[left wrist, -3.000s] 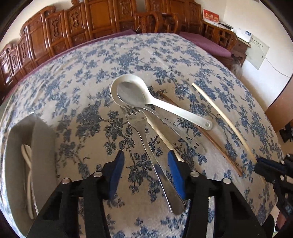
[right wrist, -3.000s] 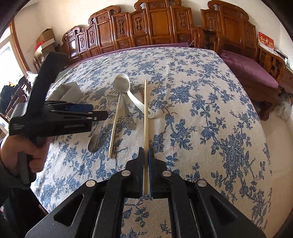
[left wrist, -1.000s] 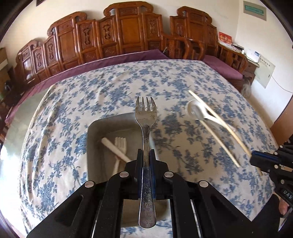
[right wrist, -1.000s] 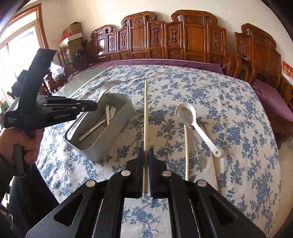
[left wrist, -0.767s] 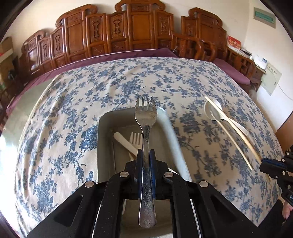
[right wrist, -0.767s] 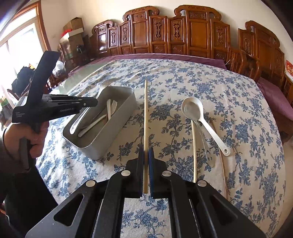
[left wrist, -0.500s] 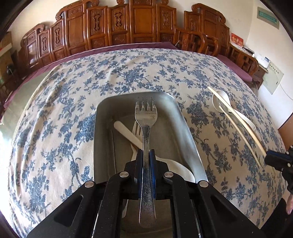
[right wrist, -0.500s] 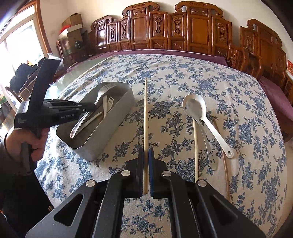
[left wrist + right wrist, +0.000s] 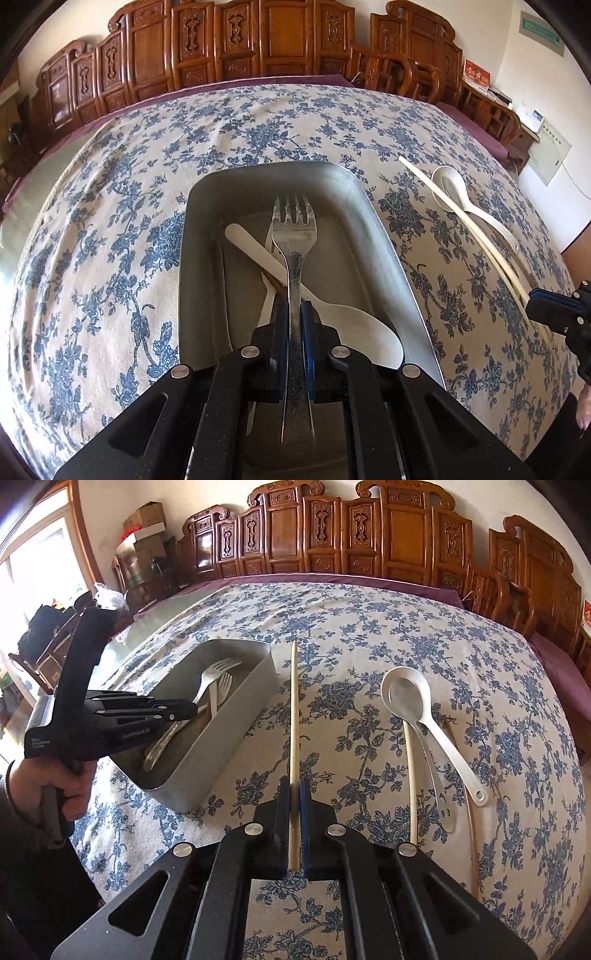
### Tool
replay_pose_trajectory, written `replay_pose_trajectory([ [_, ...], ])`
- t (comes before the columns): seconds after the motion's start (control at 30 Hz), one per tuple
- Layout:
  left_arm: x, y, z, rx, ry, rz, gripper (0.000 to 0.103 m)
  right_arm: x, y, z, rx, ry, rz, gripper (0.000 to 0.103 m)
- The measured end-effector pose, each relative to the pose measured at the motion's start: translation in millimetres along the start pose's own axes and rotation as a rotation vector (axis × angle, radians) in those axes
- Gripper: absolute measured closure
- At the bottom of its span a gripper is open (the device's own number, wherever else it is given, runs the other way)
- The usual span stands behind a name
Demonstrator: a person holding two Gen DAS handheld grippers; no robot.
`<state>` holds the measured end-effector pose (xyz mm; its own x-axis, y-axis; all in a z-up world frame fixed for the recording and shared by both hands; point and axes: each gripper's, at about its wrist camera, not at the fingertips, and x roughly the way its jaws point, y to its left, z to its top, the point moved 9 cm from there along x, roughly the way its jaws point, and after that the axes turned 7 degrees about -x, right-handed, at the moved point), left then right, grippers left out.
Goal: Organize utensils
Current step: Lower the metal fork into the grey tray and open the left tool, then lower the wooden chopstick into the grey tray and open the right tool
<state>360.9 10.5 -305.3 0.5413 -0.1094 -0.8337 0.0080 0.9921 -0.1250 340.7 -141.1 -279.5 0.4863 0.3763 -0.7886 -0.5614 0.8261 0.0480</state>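
The left gripper (image 9: 294, 332) has its jaws closed on the handle of a metal fork (image 9: 294, 236), whose long axis runs straight ahead toward 12 o'clock, tines forward. The fork hangs directly over the metal tray (image 9: 207, 192), aligned with the tray's long side, above a white plastic spoon (image 9: 258, 254) and a white plastic fork (image 9: 221, 690) already lying inside. Judged from this, release needs only a short descent and opening; the left gripper is the nearer one.

The right gripper (image 9: 294, 823) has its jaws clamped on a chopstick (image 9: 294, 716), also pointing to 12 o'clock, held over the floral-clothed surface (image 9: 406, 627) just beside the tray's right wall, with the tray at about 10 o'clock. At 1 to 2 o'clock lie a white ladle-style spoon (image 9: 417, 709), a second chopstick (image 9: 410, 775) and a metal utensil (image 9: 436, 786) partly beneath the spoon.

Compared with half a second ago, the fork sits lower and deeper into the tray, which fills more of the left view; the chopstick's hold is unchanged.
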Motion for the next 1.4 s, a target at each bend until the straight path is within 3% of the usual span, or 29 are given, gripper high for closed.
replay_pose_trajectory([
  [0.33,-22,3,5,-0.003,-0.048,-0.01,0.094,-8,19,13,-0.014,-0.016,0.013,0.097],
  [0.73,-90,35,8,-0.02,-0.17,0.014,0.094,-2,70,28,-0.016,-0.014,0.079,0.097],
  [1.07,-106,68,2,-0.058,-0.196,0.029,0.094,24,104,42,0.017,0.042,0.119,0.097],
  [1.4,-105,84,2,-0.093,-0.196,0.022,0.094,65,113,47,0.004,0.167,0.1,0.097],
])
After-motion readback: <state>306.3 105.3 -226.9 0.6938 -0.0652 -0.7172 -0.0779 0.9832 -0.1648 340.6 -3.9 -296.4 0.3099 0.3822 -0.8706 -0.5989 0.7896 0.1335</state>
